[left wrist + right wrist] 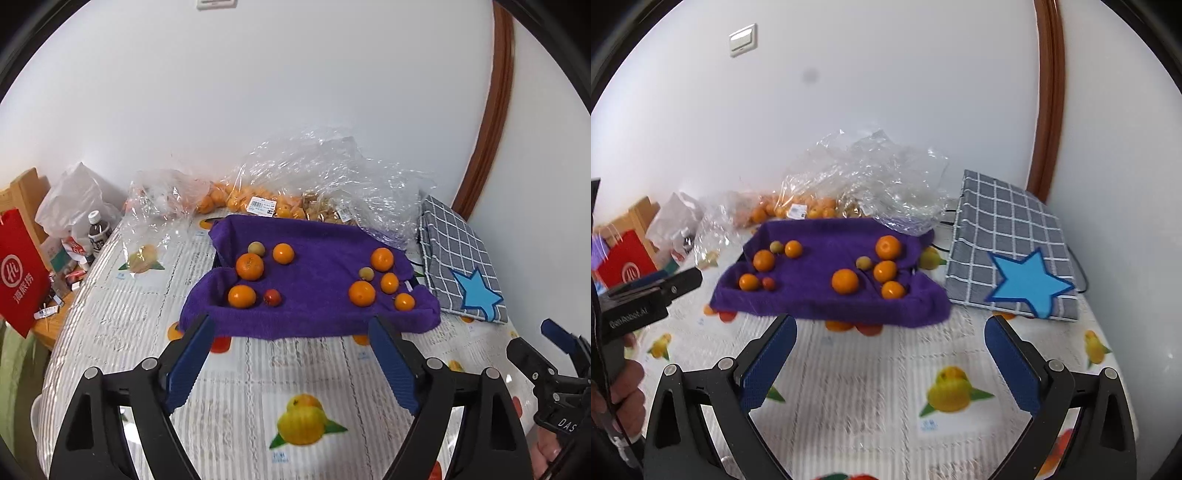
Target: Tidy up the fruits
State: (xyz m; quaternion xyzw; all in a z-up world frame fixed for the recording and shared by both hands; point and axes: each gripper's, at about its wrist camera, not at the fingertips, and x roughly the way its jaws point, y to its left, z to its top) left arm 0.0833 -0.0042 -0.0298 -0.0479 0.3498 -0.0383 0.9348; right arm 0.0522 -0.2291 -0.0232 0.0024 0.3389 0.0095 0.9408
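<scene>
Left gripper [291, 325] spread wide, nothing between its ribbed blue pads [192, 363], black hinged arms behind. Right gripper [890, 325] likewise spread and empty, same blue ribbed pads [1012, 363]. Both hovering over a glossy tablecloth [236, 373] printed with yellow citrus pictures and grey stripes.

Just beyond the fingertips, a fuzzy purple towel [314, 314] draped into a shallow tray shape. On it, apart from either gripper, round fruits in two clusters: left cluster [250, 266] of smooth oranges, one small red fruit and one pale greenish fruit; right cluster [362, 293] of oranges plus one pale fruit.

Behind the towel, crinkled clear plastic bags [314, 166] of oranges with a white barcode label [262, 205], text too small to read. Right of the towel, a grey checked cloth [458, 251] bearing a blue star. Far left, a red bag [22, 277] with white Chinese characters. "DAS" partly legible on the right gripper's body in the left view; "GenRobot.AI" on the left gripper's body in the right view.
</scene>
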